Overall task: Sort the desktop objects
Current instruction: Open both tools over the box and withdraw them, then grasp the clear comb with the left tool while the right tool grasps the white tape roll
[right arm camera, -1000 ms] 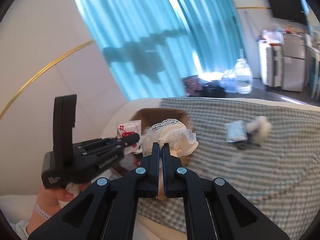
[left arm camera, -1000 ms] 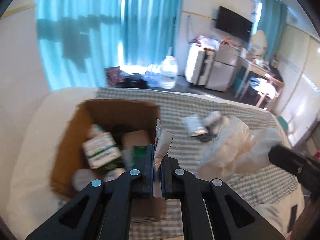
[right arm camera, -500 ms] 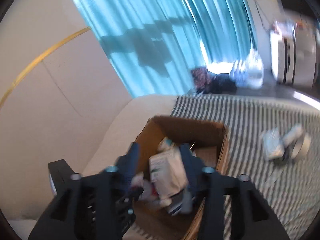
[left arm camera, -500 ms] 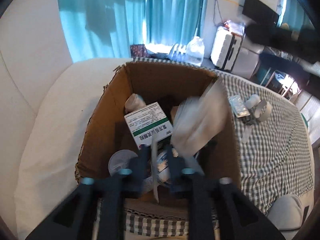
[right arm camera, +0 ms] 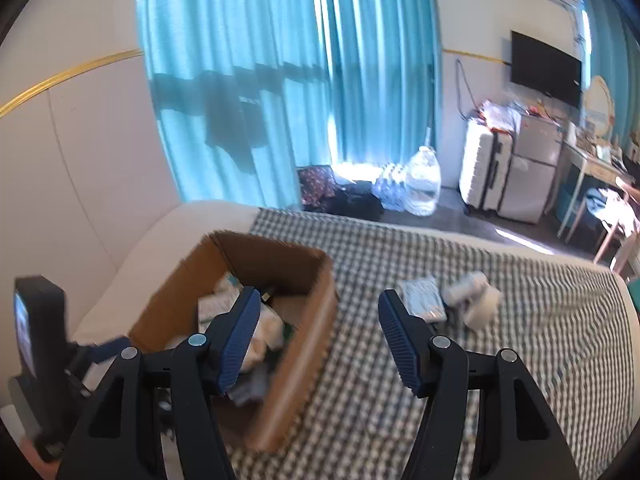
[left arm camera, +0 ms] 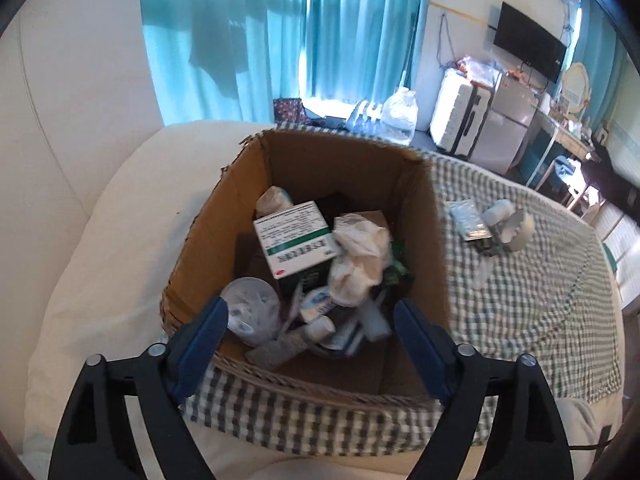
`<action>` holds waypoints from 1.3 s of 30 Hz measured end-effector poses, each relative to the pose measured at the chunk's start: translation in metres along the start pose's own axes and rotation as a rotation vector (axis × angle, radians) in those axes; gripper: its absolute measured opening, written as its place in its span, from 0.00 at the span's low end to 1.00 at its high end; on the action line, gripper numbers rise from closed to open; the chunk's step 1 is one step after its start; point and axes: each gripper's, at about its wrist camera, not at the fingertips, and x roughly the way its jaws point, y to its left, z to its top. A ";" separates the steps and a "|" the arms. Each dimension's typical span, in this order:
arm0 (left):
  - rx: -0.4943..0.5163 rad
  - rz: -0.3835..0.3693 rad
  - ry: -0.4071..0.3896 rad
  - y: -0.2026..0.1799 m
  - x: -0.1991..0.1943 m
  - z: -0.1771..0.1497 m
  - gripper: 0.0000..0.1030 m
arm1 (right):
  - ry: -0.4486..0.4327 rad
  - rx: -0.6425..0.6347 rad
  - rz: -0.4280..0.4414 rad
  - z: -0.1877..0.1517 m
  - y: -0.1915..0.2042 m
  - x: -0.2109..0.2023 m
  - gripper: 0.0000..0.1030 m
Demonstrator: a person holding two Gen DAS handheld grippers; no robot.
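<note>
The box (left arm camera: 224,240) is the landmark: an open cardboard carton standing on a green-checked cloth (left arm camera: 520,300) spread over a bed.

The left claw (left arm camera: 310,316) hangs just above the box's near rim, its jaws opening wide with nothing gripped between them; the blue pads frame the clutter inside. In the box lie a white-and-green carton (left arm camera: 298,240) near the middle, a crumpled white cloth (left arm camera: 360,260) touching its right side, a clear lidded cup (left arm camera: 250,310) at the near left corner, and small packets and tubes along the near wall, too jumbled to tell apart.

The right claw (right arm camera: 314,332) is above the box's right wall, jaws also opening and empty; its left pad is over the box, its right pad over the cloth to the right of it.

To the right of the box, apart from it, a small heap stays on the cloth: a silvery sachet (left arm camera: 466,220), a white bottle (left arm camera: 498,210) and a tape roll (left arm camera: 518,232), all touching.

Behind the box hang blue curtains (left arm camera: 340,32).
</note>
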 end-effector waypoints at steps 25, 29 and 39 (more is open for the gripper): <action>0.144 -0.044 0.023 -0.196 0.037 -0.033 0.94 | 0.048 0.342 -0.174 -0.103 -0.223 -0.054 0.62; 0.181 -0.059 0.044 -0.218 0.075 -0.032 0.94 | 0.080 0.335 -0.155 -0.106 -0.230 -0.026 0.62; 0.263 -0.059 0.109 -0.258 0.187 -0.021 0.94 | 0.177 0.318 -0.122 -0.088 -0.245 0.085 0.62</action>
